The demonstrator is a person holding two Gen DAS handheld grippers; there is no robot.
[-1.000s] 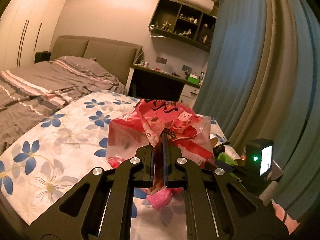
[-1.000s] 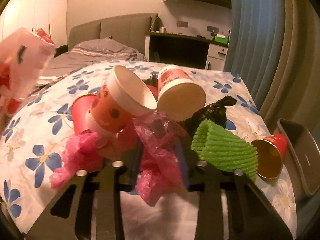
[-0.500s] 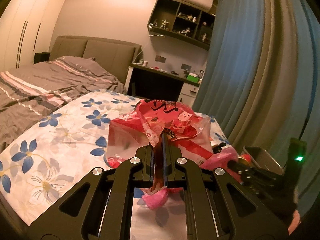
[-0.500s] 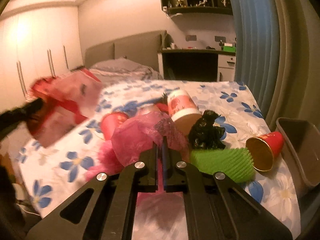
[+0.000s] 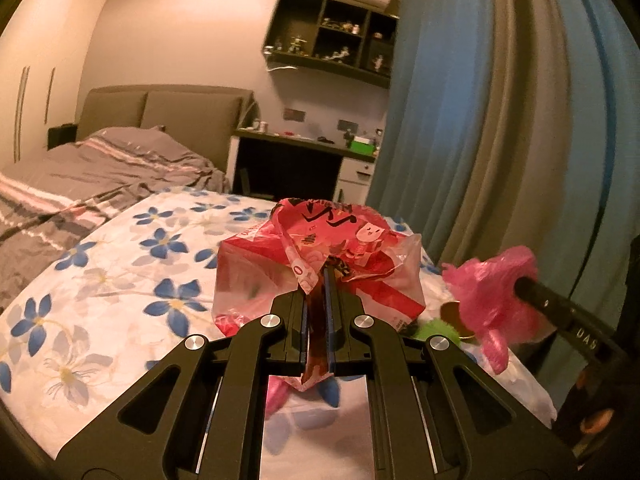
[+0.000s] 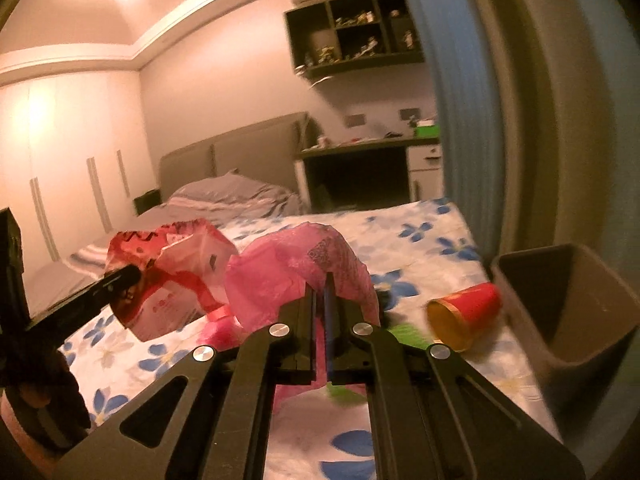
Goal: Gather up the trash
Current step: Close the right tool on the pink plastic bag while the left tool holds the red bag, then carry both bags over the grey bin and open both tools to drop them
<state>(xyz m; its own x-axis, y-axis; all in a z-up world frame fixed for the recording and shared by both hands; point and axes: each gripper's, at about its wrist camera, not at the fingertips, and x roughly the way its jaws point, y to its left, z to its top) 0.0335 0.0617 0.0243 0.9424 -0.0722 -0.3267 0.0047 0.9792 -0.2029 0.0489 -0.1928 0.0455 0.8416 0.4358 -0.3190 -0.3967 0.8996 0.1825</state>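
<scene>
My left gripper (image 5: 319, 280) is shut on the rim of a red and white printed plastic bag (image 5: 320, 268) that hangs bulging above the flowered bedspread (image 5: 120, 280). In the right wrist view that bag (image 6: 172, 280) shows at the left, with the left gripper (image 6: 128, 280) pinching it. My right gripper (image 6: 321, 284) is shut on a crumpled pink plastic bag (image 6: 296, 272), lifted off the bed. The left wrist view shows the pink bag (image 5: 492, 296) at the right, level with the red bag. A red paper cup (image 6: 464, 312) lies on its side on the bed.
A grey bin (image 6: 568, 316) stands at the bed's right edge, beside blue and beige curtains (image 5: 500, 120). A green ribbed thing (image 6: 404, 336) lies blurred under the right gripper. Behind are a grey duvet (image 5: 100, 172), a desk (image 5: 304, 148) and a wall shelf (image 5: 332, 48).
My right gripper shut on the pink bag and lifted it off the pile, swinging up and left toward the red bag. The left gripper kept its grip and shifted sideways.
</scene>
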